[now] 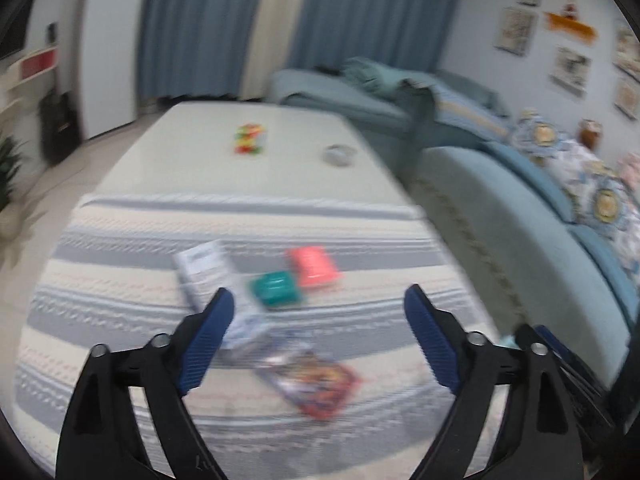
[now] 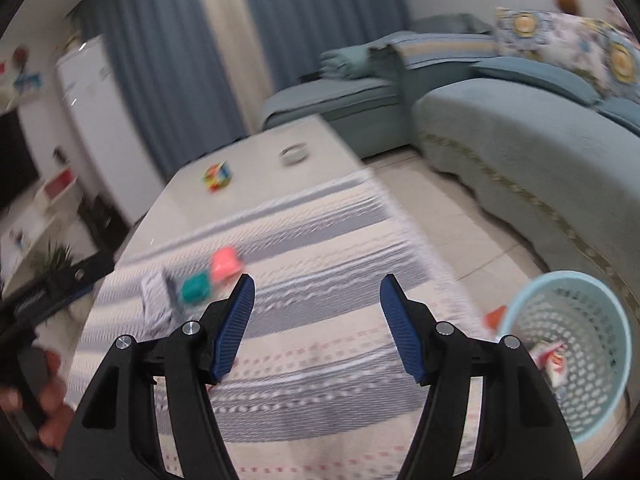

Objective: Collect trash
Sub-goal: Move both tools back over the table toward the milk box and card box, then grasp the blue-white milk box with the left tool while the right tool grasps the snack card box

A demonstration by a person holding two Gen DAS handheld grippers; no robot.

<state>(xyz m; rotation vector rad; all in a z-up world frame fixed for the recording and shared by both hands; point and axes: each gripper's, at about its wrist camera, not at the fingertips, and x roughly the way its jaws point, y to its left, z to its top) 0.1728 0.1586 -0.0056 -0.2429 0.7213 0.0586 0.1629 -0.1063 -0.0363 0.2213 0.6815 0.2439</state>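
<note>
Striped grey-and-cream cloth [image 1: 240, 236] covers the near half of the worktop [image 1: 256, 160], its far half bare white. On the cloth lie a white box [image 1: 204, 272], a teal box [image 1: 276, 289], a coral box [image 1: 314, 267] and a colourful wrapper [image 1: 312, 376]. The left hand-held gripper [image 1: 319, 304] hangs above them, jaws spread, empty. The right hand-held gripper [image 2: 317, 290] is likewise spread. Only the right wrist view shows the pale blue basket [image 2: 600, 360] on the floor past the cloth's right edge, holding a wrapper, with tiled floor open toward the sofa [image 2: 520, 132].
</note>
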